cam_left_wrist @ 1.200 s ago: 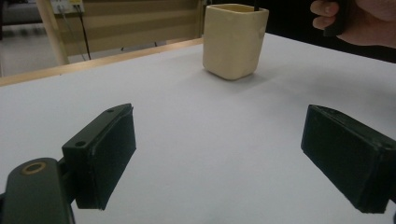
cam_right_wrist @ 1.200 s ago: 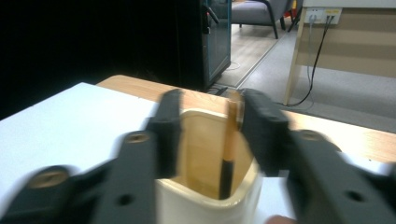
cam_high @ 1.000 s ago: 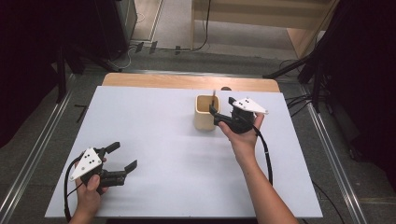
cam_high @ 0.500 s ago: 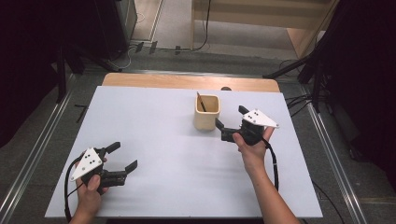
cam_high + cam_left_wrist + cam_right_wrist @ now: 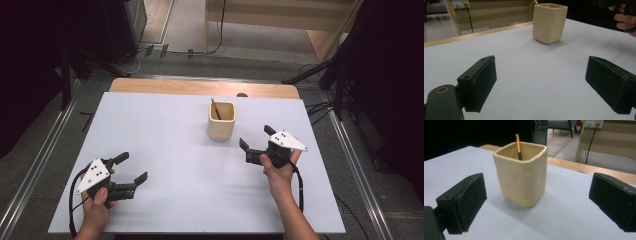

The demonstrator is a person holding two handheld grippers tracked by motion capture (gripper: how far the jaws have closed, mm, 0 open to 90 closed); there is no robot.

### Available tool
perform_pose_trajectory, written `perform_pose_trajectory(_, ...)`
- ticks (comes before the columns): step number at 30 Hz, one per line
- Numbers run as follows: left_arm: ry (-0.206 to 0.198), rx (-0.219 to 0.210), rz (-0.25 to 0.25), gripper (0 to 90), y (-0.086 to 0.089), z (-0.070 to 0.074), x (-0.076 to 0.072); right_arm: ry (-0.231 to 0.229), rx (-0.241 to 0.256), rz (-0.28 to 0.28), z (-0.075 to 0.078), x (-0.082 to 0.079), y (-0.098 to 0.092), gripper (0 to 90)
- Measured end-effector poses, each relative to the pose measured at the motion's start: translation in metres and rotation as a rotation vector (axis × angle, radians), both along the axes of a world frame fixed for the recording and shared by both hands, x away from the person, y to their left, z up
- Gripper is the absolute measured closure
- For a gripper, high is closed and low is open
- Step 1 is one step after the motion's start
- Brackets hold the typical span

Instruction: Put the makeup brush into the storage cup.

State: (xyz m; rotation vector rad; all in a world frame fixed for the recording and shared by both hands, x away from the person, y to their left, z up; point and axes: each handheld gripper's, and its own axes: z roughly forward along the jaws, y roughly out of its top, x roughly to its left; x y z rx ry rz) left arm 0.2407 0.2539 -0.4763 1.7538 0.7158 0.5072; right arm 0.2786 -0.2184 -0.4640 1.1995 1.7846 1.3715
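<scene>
A cream square cup is standing upright on the white table, toward its far middle, and a thin brown-and-orange pencil is leaning inside it with its tip poking above the rim. The right gripper is hovering just to the right of the cup and a little nearer the person, its jaws spread wide and gripping nothing; in the right gripper view the cup is sitting between and beyond the two black pads, apart from both. The left gripper is resting well apart, near the table's near left corner, jaws likewise standing wide apart and empty, pointing roughly toward the cup.
</scene>
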Motion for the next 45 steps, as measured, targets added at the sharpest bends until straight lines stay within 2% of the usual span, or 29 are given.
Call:
perform_pose_trajectory(12,-0.005,0.0,-0.001,10.4,0.0,0.0,0.0,0.025,0.001,-0.029,-0.016,-0.016,-0.024,1.8)
perform_pose_trajectory(33,-0.008,-0.005,0.006,10.5,0.002,0.002,-0.001,0.036,-0.005,-0.048,-0.023,-0.046,-0.049,2.6)
perform_pose_trajectory(45,-0.012,-0.01,0.009,10.5,0.003,0.003,-0.002,0.04,-0.019,-0.084,-0.027,-0.061,-0.065,4.3)
